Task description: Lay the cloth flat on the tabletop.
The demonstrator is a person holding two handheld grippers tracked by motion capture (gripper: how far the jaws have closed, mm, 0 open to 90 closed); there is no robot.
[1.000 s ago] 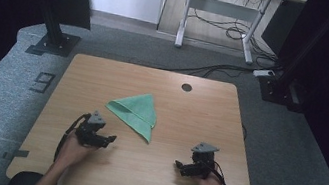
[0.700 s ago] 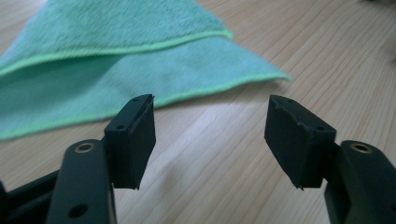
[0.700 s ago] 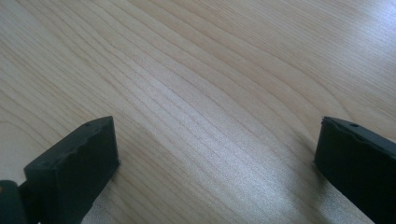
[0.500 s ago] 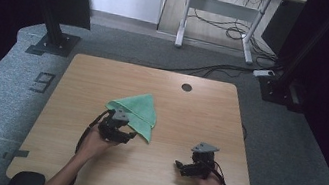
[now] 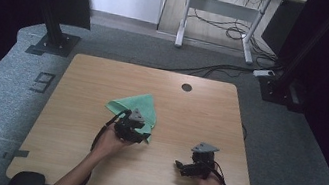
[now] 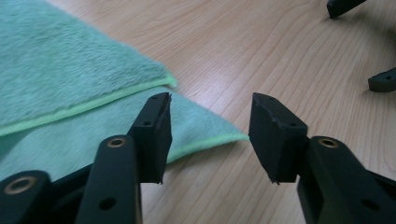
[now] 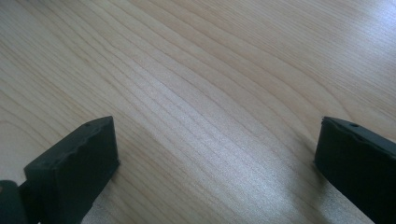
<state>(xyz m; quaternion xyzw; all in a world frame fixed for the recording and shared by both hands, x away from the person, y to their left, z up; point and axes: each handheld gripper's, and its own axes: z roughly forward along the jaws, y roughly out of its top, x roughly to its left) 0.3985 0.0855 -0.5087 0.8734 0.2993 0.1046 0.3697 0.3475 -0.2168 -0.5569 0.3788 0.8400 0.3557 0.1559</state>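
Observation:
A green cloth (image 5: 142,106), folded to a triangle, lies on the wooden table (image 5: 104,77) a little left of centre. My left gripper (image 5: 144,137) is at the cloth's near right corner. In the left gripper view the cloth (image 6: 56,70) has its pointed corner on the wood between the jaws of my left gripper (image 6: 210,116). The jaws have just been closing and stand half apart, with their pads clear of the fabric. My right gripper (image 5: 182,166) rests near the front right of the table. In the right gripper view my right gripper (image 7: 217,135) is wide open over bare wood.
A round cable hole (image 5: 186,87) sits near the table's far edge. Behind the table stand a white desk frame (image 5: 217,25) with cables and black stand bases (image 5: 54,43) on grey carpet. The right gripper's fingers (image 6: 383,81) show far off in the left gripper view.
My left hand has moved right and forward from the table's front left to the cloth's near corner, and its jaws have narrowed. The right hand has stayed put.

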